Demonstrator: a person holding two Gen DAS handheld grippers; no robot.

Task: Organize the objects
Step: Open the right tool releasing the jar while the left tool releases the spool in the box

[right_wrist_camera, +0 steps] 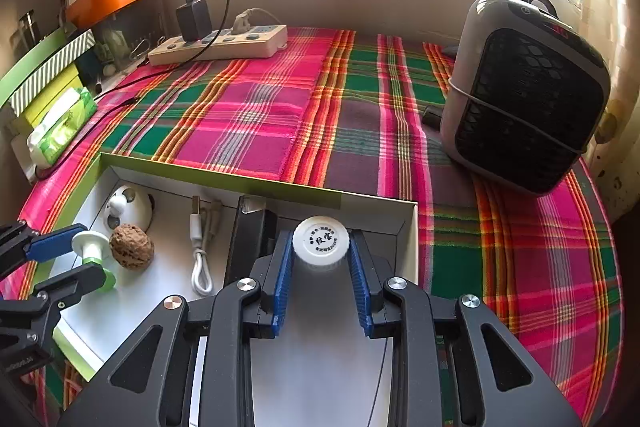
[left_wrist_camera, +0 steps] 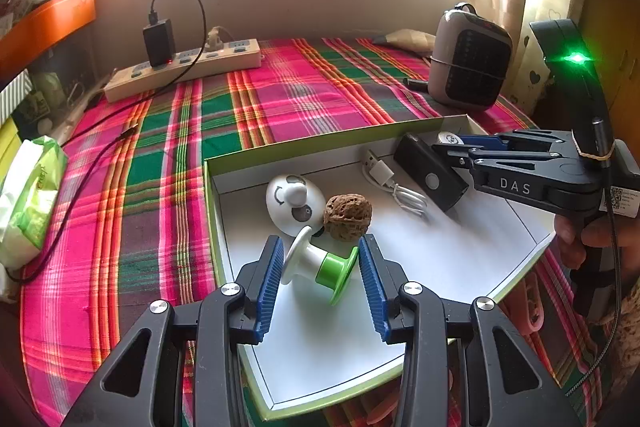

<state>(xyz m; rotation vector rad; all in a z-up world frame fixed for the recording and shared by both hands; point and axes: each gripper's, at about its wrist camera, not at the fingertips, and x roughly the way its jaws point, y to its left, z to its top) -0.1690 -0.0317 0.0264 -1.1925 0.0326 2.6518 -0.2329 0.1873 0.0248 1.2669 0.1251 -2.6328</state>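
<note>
A white cardboard box (left_wrist_camera: 460,267) with green rim lies on the plaid cloth. Inside are a white egg-shaped toy (left_wrist_camera: 294,201), a walnut (left_wrist_camera: 347,217), a white USB cable (left_wrist_camera: 394,185) and a black rectangular device (left_wrist_camera: 430,175). My left gripper (left_wrist_camera: 322,269) is shut on a white-and-green spool (left_wrist_camera: 320,265) over the box floor. My right gripper (right_wrist_camera: 320,267) is shut on a small white bottle (right_wrist_camera: 321,241) with a printed cap, held above the box's far right corner; it also shows in the left wrist view (left_wrist_camera: 448,141).
A grey fan heater (right_wrist_camera: 528,95) stands at the right. A power strip (right_wrist_camera: 220,45) with a black charger and cable lies at the back. A tissue pack (right_wrist_camera: 60,125) and stacked boxes are at the left. Plaid cloth (right_wrist_camera: 280,115) covers the table.
</note>
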